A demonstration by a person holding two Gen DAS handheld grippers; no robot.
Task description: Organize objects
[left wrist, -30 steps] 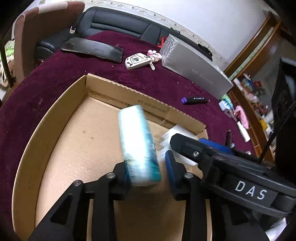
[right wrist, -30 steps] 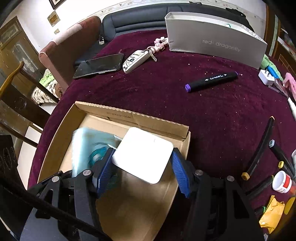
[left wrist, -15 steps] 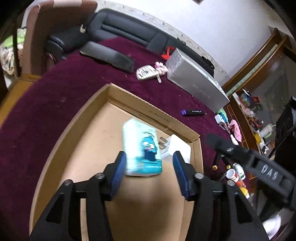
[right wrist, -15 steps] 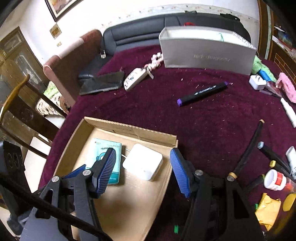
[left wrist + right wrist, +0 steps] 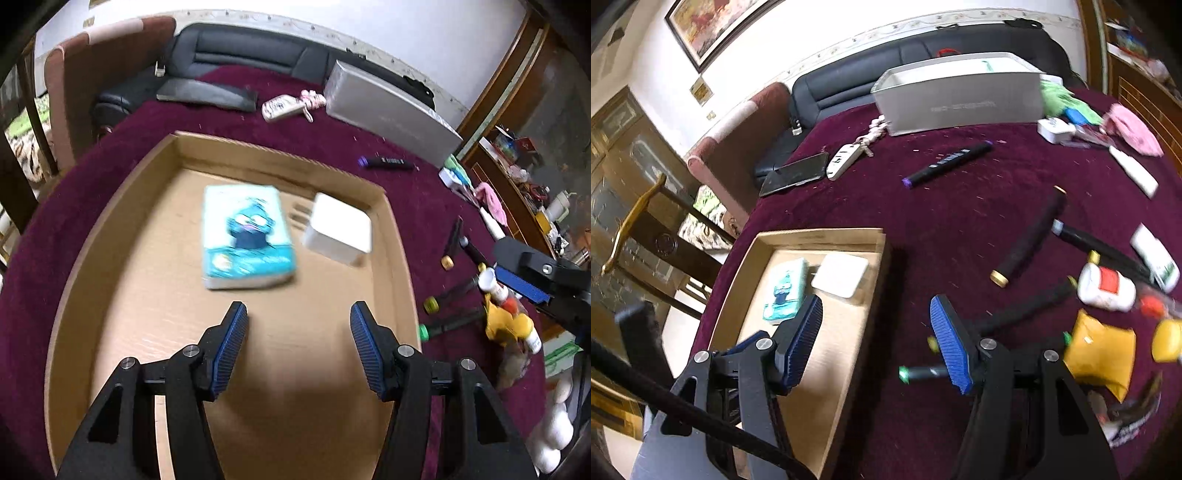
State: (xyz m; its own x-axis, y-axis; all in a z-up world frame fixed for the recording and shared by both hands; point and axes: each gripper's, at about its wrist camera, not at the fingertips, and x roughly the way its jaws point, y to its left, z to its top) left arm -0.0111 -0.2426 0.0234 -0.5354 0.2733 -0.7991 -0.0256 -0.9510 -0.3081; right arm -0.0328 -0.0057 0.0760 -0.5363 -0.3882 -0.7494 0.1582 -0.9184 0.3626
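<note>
Both placements look done: the teal tissue pack [image 5: 247, 236] and the white adapter [image 5: 338, 232] lie side by side inside the cardboard box [image 5: 122, 206], touching nothing. The left tool [image 5: 297, 347] hangs over the box floor, its jaws opening, nothing between them. The right tool [image 5: 875, 339] stands wide and empty at the box's right wall. Next comes another pickup; the green-capped marker [image 5: 919, 372], blurred but probably nearest, calls for the right tool to close across its barrel on the desk [image 5: 923, 206].
</note>
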